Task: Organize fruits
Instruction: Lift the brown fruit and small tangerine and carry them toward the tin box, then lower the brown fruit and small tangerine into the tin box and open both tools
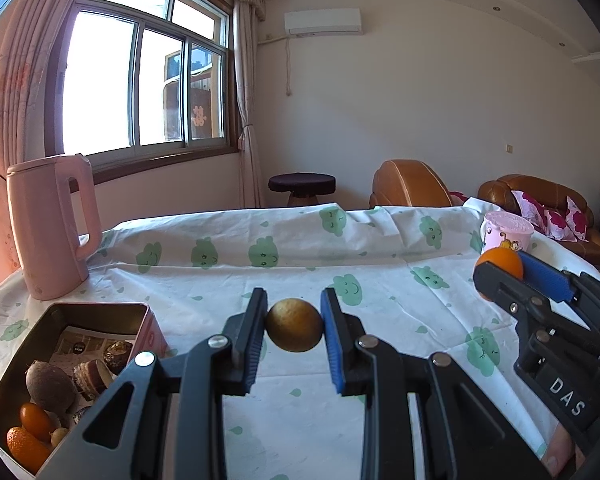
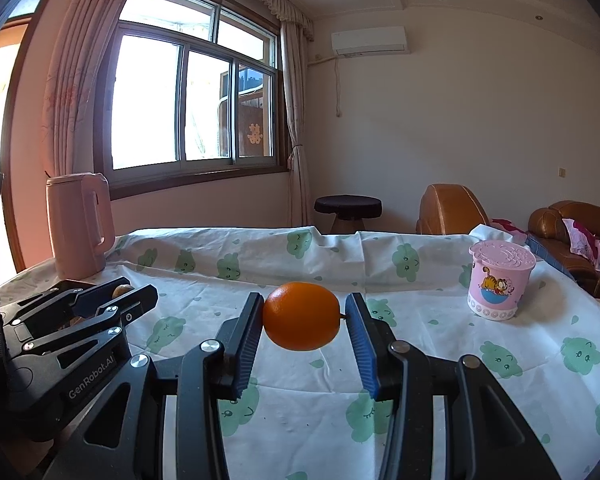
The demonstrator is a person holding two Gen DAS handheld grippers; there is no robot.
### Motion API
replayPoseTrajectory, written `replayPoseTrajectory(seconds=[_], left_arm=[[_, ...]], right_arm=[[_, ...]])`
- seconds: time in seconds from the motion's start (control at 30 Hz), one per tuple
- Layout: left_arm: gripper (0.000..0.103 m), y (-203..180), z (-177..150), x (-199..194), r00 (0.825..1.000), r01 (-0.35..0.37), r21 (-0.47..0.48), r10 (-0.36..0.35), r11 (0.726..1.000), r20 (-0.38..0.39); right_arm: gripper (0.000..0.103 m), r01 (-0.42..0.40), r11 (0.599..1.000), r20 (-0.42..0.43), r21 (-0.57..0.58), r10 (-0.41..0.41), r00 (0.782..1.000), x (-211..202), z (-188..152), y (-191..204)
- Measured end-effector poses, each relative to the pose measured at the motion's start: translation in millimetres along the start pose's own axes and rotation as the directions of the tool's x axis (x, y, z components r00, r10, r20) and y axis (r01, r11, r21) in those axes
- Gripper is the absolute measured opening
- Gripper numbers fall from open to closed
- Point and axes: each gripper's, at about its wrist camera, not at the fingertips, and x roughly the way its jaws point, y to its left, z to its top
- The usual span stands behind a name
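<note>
1. A table covered with a cloud-print cloth (image 1: 300, 256) is seen in both wrist views; a pink kettle (image 1: 50, 224) is stood at about ten o'clock and a pink lidded cup (image 2: 500, 284) at about two o'clock.
2. One open metal tin (image 1: 24, 364) is set at about eight o'clock from the left gripper (image 1: 294, 326), near it and lower. Two orange fruits, one dark rounded fruit, a small pale one and some wrapped items can be made out inside; more may be hidden.
3. One orange (image 2: 302, 316) is clamped in the right gripper (image 2: 302, 318) and held clear of the cloth, its long axis running across from pad to pad.
4. One small brownish round fruit (image 1: 294, 325) is pinched tightly between the left gripper's pads, also off the table.
5. The tin is judged the likely destination. It lies on the left gripper's side, so that hand is the nearer; the right gripper would have to be carried across toward nine o'clock, past the left one.
</note>
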Motion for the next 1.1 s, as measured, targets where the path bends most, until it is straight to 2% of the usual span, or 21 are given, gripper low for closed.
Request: replayPoseTrajectory(seconds=[0.3, 0.6, 1.1], left_arm=[[0.029, 10, -5, -15, 1.000, -0.006, -0.008, 0.006, 1.000, 0.003], [0.029, 40, -13, -37, 1.000, -0.024, -0.050, 0.024, 0.998, 0.006], [0.029, 91, -16, -60, 0.994, -0.105, -0.078, 0.104, 0.991, -0.011]], right_arm=[[0.045, -0.006, 1.000, 0.008, -0.010, 0.007, 1.000, -4, -1, 3], [0.045, -0.040, 0.999, 0.012, -0.037, 0.040, 0.999, -7, -2, 14], [0.045, -0.206, 0.973, 0.008, -0.107, 0.208, 0.978, -15, 1, 85]])
